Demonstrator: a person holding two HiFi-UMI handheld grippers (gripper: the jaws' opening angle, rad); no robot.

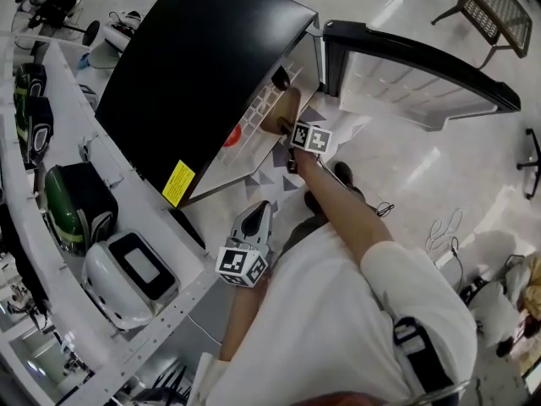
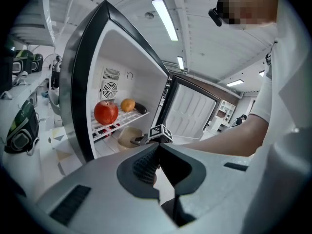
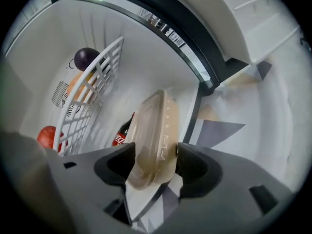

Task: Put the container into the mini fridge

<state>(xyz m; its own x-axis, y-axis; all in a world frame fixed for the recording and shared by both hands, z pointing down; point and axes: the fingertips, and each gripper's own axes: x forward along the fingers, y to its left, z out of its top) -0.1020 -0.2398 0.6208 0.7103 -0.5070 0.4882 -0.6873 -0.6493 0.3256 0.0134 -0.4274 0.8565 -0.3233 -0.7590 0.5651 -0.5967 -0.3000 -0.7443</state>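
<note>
Right claw (image 3: 153, 155) is clenched on the container (image 3: 156, 130), gripping the near rim. The container is at the mouth of the fridge (image 1: 194, 66), in the lower bay under the wire shelf (image 3: 92, 96). Left claw (image 2: 158, 149) is clenched on nothing and held back by the body. The door (image 1: 414, 66) is wide open. The fridge stands just beside the long edge of the desk (image 1: 72, 100).

Risks, as we judge them:
- A bottle (image 3: 122, 133) lies behind the container, so pushing deep could knock it.
- The shelf is close above, and lifting could clip it and shake the apple (image 2: 106, 112) and orange (image 2: 127, 105).
- Letting go with the base half over the fridge lip would tip the container out onto the floor.
- A hard squeeze on the thin rim could pop the lid.

Hard to tell:
- We cannot say whether the container's base touches the fridge floor.
- Its contents are unreadable through the cloudy lid.
- The head view shows little of the inside, because the fridge top covers it.
- The dark fruit (image 3: 87, 57) on the shelf is not identifiable.
</note>
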